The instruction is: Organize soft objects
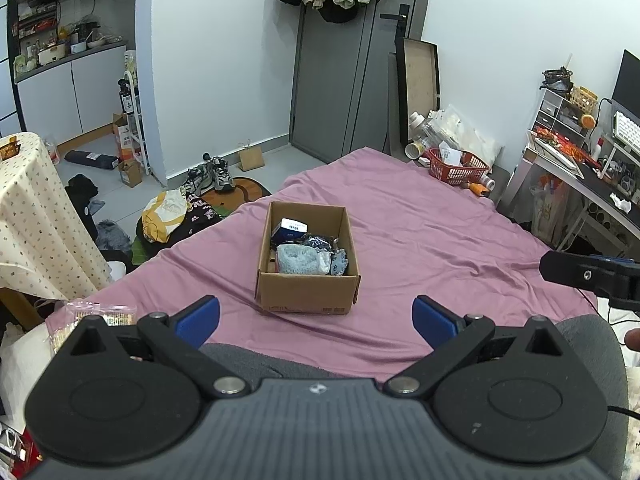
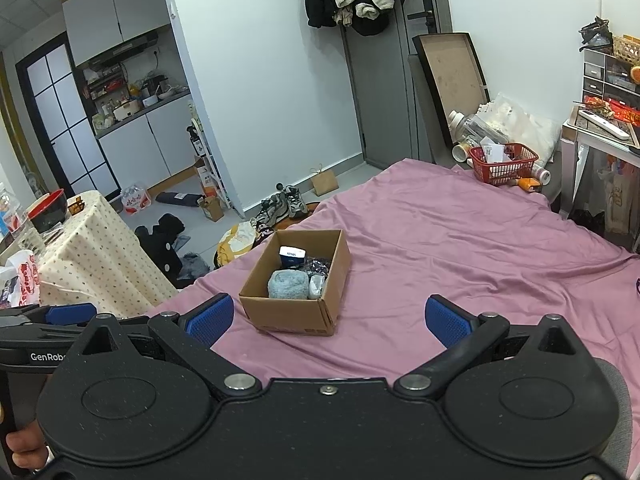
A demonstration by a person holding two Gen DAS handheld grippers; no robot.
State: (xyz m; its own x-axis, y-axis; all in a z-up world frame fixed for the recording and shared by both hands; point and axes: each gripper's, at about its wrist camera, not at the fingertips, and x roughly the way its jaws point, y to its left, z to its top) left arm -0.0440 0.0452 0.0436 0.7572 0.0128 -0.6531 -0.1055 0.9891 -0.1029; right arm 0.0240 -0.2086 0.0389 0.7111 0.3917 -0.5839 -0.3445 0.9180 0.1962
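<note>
While both tongs (image 1: pixel 316 316) (image 2: pixel 328 316) gape empty, they hover short of the box (image 1: pixel 308 280).

Box (image 1: pixel 307 258) sits on bed (image 1: pixel 420 232) ahead of my grippers, soft bundles (image 1: pixel 298 259) inside. Basket (image 1: pixel 458 167) at bed's far right corner. Shoes (image 1: pixel 216 174) on floor beyond bed's left edge. Draped table (image 1: pixel 30 216) far left.

Even, bright indoor light fills both views with soft, faint shadows. Fisheye distortion bends the walls and door (image 1: pixel 340 60) at the edges; focus stays sharp.
</note>
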